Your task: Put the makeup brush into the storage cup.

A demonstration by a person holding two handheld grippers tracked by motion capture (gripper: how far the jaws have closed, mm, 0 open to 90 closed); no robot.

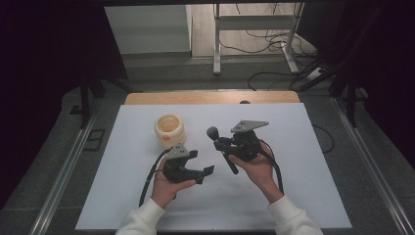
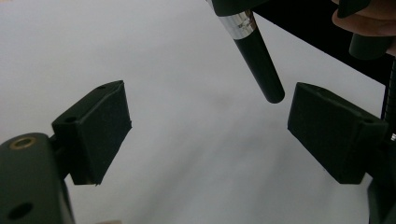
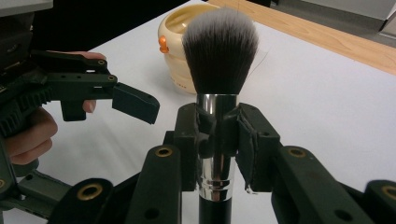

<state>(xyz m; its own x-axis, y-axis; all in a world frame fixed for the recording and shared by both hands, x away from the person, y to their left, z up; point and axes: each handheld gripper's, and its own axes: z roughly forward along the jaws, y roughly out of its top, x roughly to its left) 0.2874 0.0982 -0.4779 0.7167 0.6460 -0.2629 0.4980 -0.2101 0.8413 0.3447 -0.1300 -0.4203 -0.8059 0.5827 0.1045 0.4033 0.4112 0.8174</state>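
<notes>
Fingers of the right gripper (image 3: 219,140) clamped on the silver ferrule of a makeup brush (image 3: 219,56), low centre of the right gripper view — bristles fanned dark to pale at top centre, black handle dropping out of the bottom edge. Behind the bristles, upper centre-left, a cream jar (image 3: 175,51) with an orange dot, standing on the white table (image 3: 327,93). At left of that frame, the left gripper (image 3: 133,102) with one black jaw pointing right, fingers of the person's hand behind it.

Left gripper view: black pads (image 2: 100,128) spread wide at left and right of the frame, nothing between them but white table (image 2: 187,154). Upper centre-right, the brush handle (image 2: 259,60) slanting down, its blunt end just above the right pad — apart from it.

High view: left gripper (image 1: 195,164) at lower centre-left, jaws parted, held in the left hand (image 1: 169,188). Right gripper (image 1: 226,146) at centre in the right hand (image 1: 257,166), brush (image 1: 213,133) across it, head toward upper left, handle tip toward lower right. Cream jar (image 1: 169,130) upper left of both grippers, well apart from the brush.
</notes>
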